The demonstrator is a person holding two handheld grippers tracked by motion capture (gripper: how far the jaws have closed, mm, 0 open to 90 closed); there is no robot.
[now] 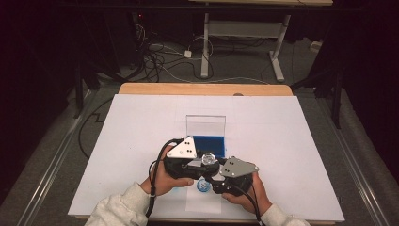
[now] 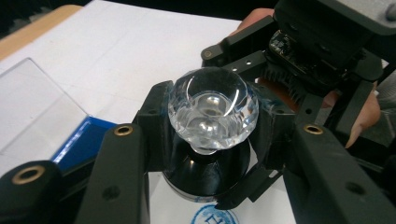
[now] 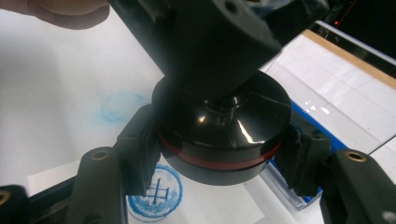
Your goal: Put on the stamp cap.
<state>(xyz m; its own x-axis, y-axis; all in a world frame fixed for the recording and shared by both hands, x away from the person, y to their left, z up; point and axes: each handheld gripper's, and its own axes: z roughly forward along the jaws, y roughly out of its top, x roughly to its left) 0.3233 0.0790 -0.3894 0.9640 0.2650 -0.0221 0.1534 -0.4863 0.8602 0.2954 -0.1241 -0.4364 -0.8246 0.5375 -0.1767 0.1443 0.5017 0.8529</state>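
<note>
stamp (image 2: 212, 114) crystal knob pinched by left hand-held gripper (image 2: 212, 140); right hand-held gripper (image 3: 219, 154) clamps base.

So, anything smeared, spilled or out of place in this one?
One thing: a faint, smudged blue ring lies on the white sheet beside the crisp blue stamp print, like a weak or blurred impression. Otherwise the stamp is held between both grippers, and the ink pad looks tidy.

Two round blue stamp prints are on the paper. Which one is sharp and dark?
The print directly under the black stamp base, with a cross-like sign inside its ring. The other print, farther off, is pale and smudged.
</note>
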